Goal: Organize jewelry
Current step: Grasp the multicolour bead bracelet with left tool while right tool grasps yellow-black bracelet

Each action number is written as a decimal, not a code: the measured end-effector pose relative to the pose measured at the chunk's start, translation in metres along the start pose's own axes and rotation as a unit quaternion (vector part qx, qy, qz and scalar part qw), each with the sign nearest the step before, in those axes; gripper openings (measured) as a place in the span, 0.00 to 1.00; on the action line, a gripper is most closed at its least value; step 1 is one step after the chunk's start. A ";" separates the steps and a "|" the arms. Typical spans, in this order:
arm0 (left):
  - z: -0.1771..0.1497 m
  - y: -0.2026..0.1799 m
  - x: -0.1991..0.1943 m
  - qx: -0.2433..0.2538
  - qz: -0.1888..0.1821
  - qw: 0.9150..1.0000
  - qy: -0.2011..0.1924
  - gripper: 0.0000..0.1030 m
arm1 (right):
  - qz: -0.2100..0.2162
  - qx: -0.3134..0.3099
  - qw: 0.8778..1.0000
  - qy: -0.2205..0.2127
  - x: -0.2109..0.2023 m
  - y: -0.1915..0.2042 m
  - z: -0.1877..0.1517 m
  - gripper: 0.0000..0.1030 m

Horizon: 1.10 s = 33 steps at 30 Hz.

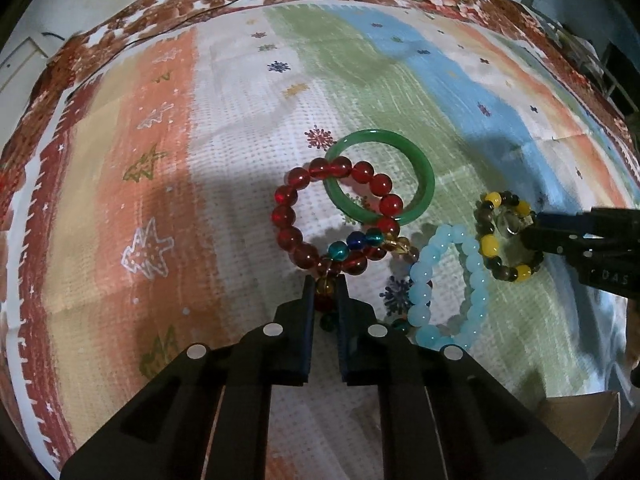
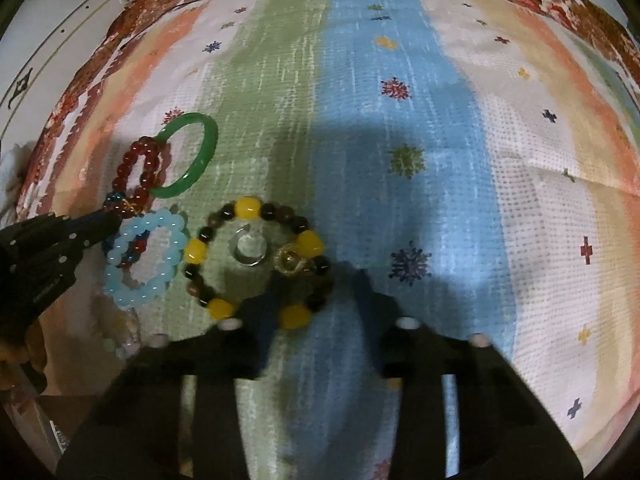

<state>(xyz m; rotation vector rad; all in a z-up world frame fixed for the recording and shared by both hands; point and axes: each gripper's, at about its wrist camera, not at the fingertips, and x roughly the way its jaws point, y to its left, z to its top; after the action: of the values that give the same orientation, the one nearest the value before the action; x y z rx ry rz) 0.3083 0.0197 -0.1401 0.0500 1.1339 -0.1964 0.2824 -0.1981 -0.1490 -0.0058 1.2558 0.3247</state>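
Left wrist view: left gripper [image 1: 323, 286] closed tight on the amber and red beads at the near end of the red glass-bead bracelet [image 1: 336, 216], which overlaps the smooth green jade-like bangle [image 1: 380, 178] on the striped, snowflake-printed tablecloth [image 1: 160, 168]. Just right of that, a pale blue bead bracelet [image 1: 448, 288] flat on the cloth. Further right, the right gripper [image 1: 530, 232] pinching the rim of the yellow-and-brown bead bracelet [image 1: 506, 236].

Right wrist view: right gripper [image 2: 316, 280], blurred, fingers nearly together around the gold charm side of the yellow-and-brown bead bracelet [image 2: 256, 256]; a clear glass ring [image 2: 249, 249] inside its loop. Pale blue bracelet [image 2: 146, 256], red bracelet [image 2: 138, 176] and green bangle [image 2: 192, 156] at left, with the left gripper [image 2: 112, 220] on the red beads.
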 end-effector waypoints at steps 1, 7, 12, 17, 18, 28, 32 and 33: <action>0.001 0.001 -0.002 -0.003 -0.001 1.000 -0.002 0.09 | 0.006 0.001 1.000 0.003 -0.001 0.000 0.000 0.16; 0.003 -0.002 -0.010 -0.004 -0.004 1.000 -0.009 0.09 | 0.015 0.001 1.000 -0.003 -0.015 -0.001 -0.002 0.12; 0.005 0.000 -0.018 -0.010 -0.006 1.000 -0.019 0.09 | 0.019 -0.005 1.000 -0.018 -0.030 0.004 -0.001 0.12; 0.006 0.001 -0.030 -0.020 -0.014 0.999 -0.030 0.09 | 0.027 -0.017 0.999 -0.022 -0.041 0.011 -0.005 0.12; 0.006 0.001 -0.032 -0.022 -0.016 0.999 -0.032 0.09 | 0.029 -0.017 0.999 -0.022 -0.041 0.012 -0.005 0.12; 0.002 0.003 -0.035 -0.028 -0.016 0.999 -0.034 0.09 | 0.033 -0.006 0.999 0.006 -0.020 0.007 -0.007 0.26; 0.003 0.007 -0.033 -0.033 -0.016 0.999 -0.034 0.09 | 0.032 -0.008 0.999 0.003 -0.019 0.009 -0.005 0.26; 0.003 0.007 -0.033 -0.033 -0.015 0.999 -0.034 0.09 | 0.030 -0.009 0.999 0.004 -0.017 0.009 -0.005 0.26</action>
<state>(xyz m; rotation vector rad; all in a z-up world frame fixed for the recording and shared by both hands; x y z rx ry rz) 0.2987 0.0308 -0.1100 -0.0319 1.0731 -0.1870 0.2708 -0.1950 -0.1329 0.0150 1.2619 0.3886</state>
